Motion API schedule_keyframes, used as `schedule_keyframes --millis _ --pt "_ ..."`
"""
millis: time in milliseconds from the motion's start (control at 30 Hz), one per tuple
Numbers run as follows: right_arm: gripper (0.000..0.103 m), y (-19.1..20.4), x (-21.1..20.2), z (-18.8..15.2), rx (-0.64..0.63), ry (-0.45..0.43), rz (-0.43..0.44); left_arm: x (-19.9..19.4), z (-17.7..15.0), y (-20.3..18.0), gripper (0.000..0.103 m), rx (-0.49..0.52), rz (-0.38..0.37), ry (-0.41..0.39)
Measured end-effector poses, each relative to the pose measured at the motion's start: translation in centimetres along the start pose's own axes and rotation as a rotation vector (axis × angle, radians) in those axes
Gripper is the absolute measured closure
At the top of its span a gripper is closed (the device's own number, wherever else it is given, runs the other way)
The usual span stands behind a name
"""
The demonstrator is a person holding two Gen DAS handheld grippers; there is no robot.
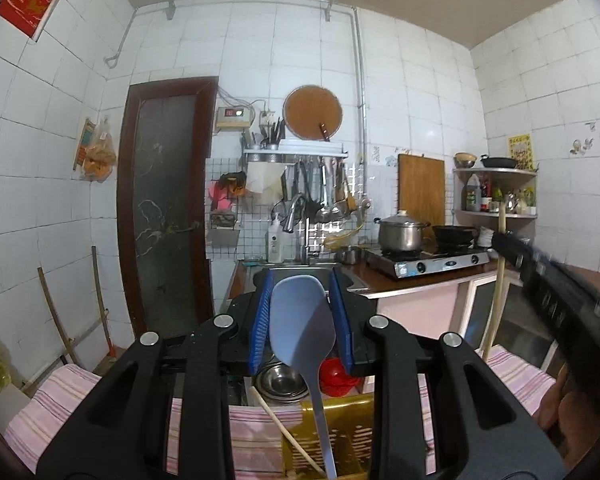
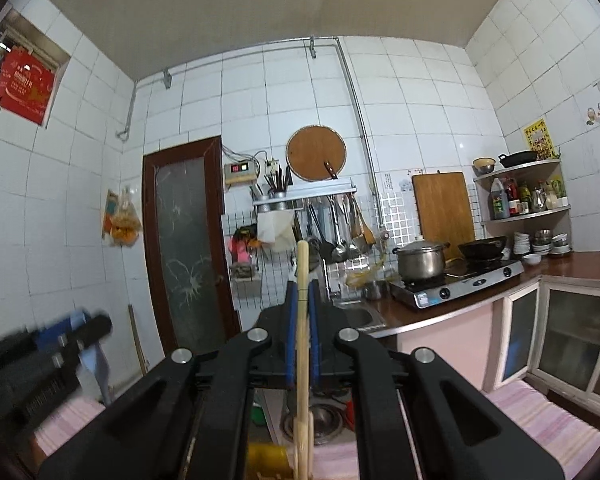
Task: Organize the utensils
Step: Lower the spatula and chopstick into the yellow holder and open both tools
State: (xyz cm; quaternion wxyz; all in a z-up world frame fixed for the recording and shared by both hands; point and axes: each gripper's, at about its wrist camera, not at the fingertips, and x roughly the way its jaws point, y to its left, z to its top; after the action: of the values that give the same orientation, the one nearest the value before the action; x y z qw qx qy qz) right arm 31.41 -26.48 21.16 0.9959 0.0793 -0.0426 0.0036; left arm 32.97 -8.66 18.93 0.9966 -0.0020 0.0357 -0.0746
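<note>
My left gripper (image 1: pixel 302 280) is shut on a grey-blue silicone spatula (image 1: pixel 302 320); its head stands up between the blue pads, its handle hangs down toward a yellow slotted basket (image 1: pixel 342 436). My right gripper (image 2: pixel 303 284) is shut on a pale wooden stick-like utensil (image 2: pixel 302 320), upright, its lower end near the yellow basket (image 2: pixel 268 458). The right gripper shows blurred at right in the left wrist view (image 1: pixel 556 280), with the wooden utensil (image 1: pixel 498 272). The left gripper shows blurred at lower left in the right wrist view (image 2: pixel 72 332).
A pink striped cloth (image 1: pixel 60 408) covers the surface below. Steel bowls (image 1: pixel 280 380) and a red bowl (image 1: pixel 336 372) lie beyond the basket. Farther off are a sink (image 1: pixel 300 272), a gas stove with a pot (image 1: pixel 404 232) and a rack of hanging utensils (image 1: pixel 324 192).
</note>
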Motion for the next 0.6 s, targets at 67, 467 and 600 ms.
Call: schedule_keyframes --millis 67,467,600 --pt "0.097 0.1 1.2 -1.0 0.005 -0.012 0.008 1.5 -1.4 0.1 0.076 -0.009 0.004 0.022" --pt "0.096 -0.5 4.0 -9.1 -0.038 0.154 0.045 4.0 -6.4 1.2 0.076 0.002 0.035 0.125" --pt "0.040 -1.0 2.6 -9.2 -0.066 0.269 0.020 2.5 -6.0 2.8 0.040 -0.036 0.023 0.194"
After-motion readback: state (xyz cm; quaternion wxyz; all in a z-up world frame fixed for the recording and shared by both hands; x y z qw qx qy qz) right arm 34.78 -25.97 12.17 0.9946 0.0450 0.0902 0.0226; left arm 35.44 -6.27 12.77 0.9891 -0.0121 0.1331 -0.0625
